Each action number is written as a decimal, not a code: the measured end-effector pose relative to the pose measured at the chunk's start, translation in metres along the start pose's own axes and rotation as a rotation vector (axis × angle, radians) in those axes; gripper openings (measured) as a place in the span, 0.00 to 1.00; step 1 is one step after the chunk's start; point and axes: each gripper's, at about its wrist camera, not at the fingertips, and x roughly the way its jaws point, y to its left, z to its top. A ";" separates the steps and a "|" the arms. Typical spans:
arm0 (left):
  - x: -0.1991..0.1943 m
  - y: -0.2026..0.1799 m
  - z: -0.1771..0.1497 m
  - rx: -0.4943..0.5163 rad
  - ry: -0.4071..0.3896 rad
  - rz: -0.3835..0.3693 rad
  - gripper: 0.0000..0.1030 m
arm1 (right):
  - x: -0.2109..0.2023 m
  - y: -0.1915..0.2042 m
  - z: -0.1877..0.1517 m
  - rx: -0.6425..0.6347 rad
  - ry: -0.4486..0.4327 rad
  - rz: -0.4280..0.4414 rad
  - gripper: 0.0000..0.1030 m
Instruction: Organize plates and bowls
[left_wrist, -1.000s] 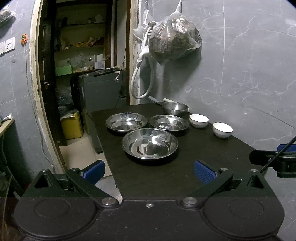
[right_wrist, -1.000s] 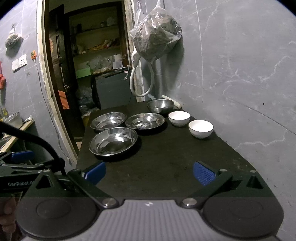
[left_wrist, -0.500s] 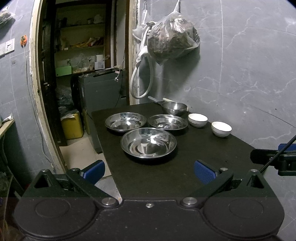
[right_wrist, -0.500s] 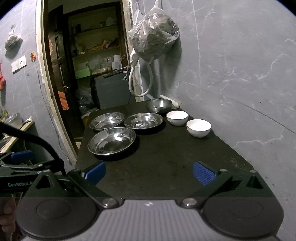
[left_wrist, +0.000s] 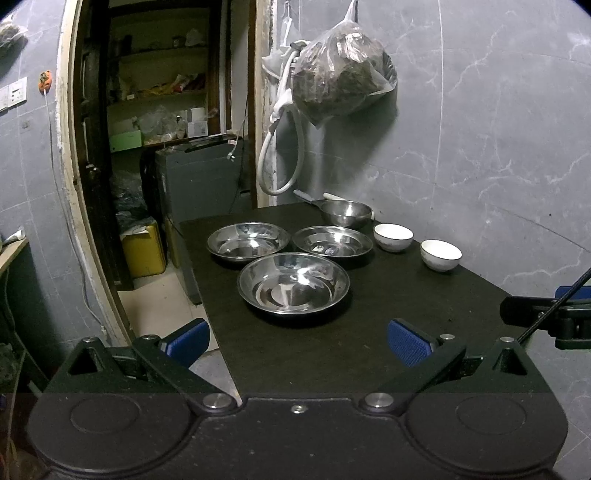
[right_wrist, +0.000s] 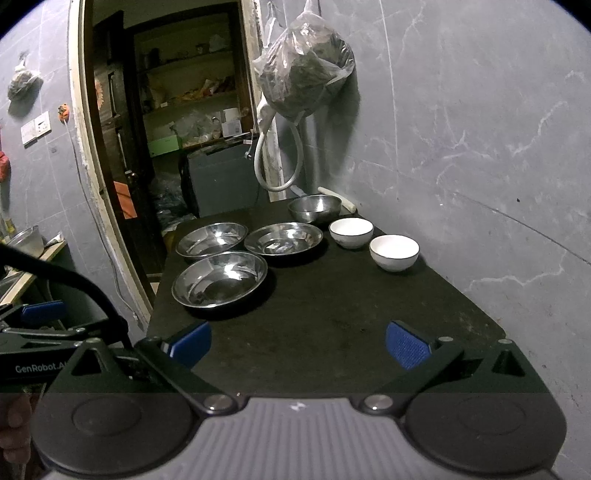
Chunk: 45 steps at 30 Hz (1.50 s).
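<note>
Three steel plates lie at the table's left and middle, with a steel bowl behind and two white bowls at far right. We judge steel light, stiff and slick, china fragile; rims suit gripping. Our left gripper and right gripper gape wide, empty.

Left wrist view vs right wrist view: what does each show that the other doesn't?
Left wrist only: a yellow jerrycan on the floor in the doorway, and the right gripper's black body at the right edge.
Right wrist only: a small bag hung on the left wall, and a metal pot on a side counter.
Both: the black table with three wide steel plates, a steel bowl and two white bowls.
</note>
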 end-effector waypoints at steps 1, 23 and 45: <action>0.000 0.000 0.000 0.000 0.000 0.000 0.99 | 0.001 0.000 0.000 0.001 0.002 0.000 1.00; 0.003 -0.004 -0.003 0.005 0.010 0.003 0.99 | 0.008 -0.005 0.001 0.011 0.014 -0.004 1.00; 0.058 -0.009 0.006 -0.013 0.223 -0.024 0.99 | 0.040 -0.022 0.003 0.047 0.116 0.000 1.00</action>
